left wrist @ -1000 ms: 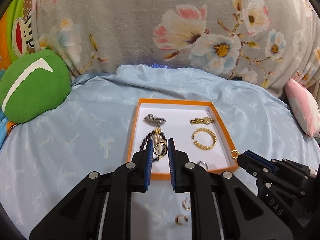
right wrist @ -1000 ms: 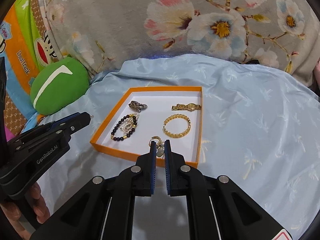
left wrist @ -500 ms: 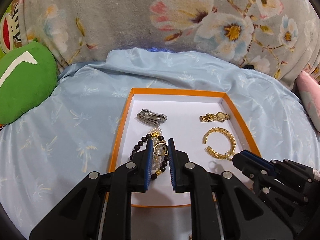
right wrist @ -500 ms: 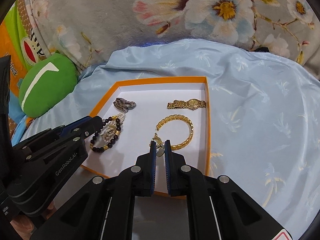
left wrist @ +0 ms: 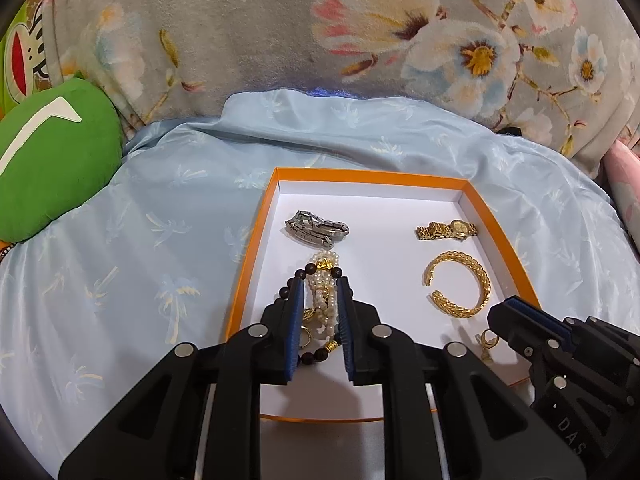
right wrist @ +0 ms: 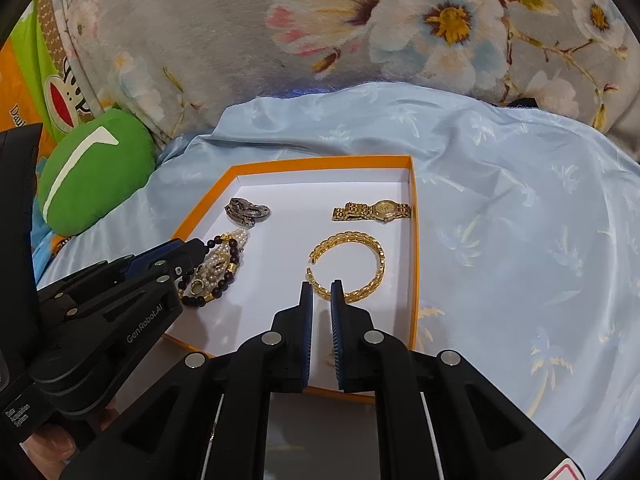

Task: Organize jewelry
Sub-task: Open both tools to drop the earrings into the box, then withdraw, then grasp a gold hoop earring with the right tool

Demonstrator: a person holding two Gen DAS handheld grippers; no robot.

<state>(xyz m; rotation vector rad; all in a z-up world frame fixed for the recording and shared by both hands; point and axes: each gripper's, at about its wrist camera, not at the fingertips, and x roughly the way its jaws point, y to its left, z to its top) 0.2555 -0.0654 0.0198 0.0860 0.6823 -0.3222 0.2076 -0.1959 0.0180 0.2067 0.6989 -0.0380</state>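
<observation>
Left wrist view looks down into an orange-rimmed tray (left wrist: 498, 236) with a white floor, lying on a pale blue bedsheet (left wrist: 120, 264). The left gripper (left wrist: 319, 292) hangs over the tray's left side with its jaws apart, straddling a tangle of a dark bead bracelet (left wrist: 316, 354) and a pearl strand (left wrist: 325, 300); a small gold ring (left wrist: 306, 334) lies on the tray floor against the beads, just inside the left finger. Nothing is pinched between the blue pads. Toward the tray's far left corner sits a silver watch (left wrist: 318, 229), near the far right edge a gold watch (left wrist: 447, 230), and nearer along the right side an open gold bangle (left wrist: 460, 283). The right gripper (left wrist: 502, 314) comes in over the tray's near right corner, with a small gold earring (left wrist: 487, 339) lying on the floor just below its tip.

Right wrist view shows that gripper (right wrist: 321, 292) with its jaws slightly parted and nothing between them (the earring is hidden here), its tips at the bangle's (right wrist: 352, 266) near rim. A green cushion (right wrist: 94, 170) rests off the sheet's far left corner, against a floral blanket (right wrist: 360, 24).
</observation>
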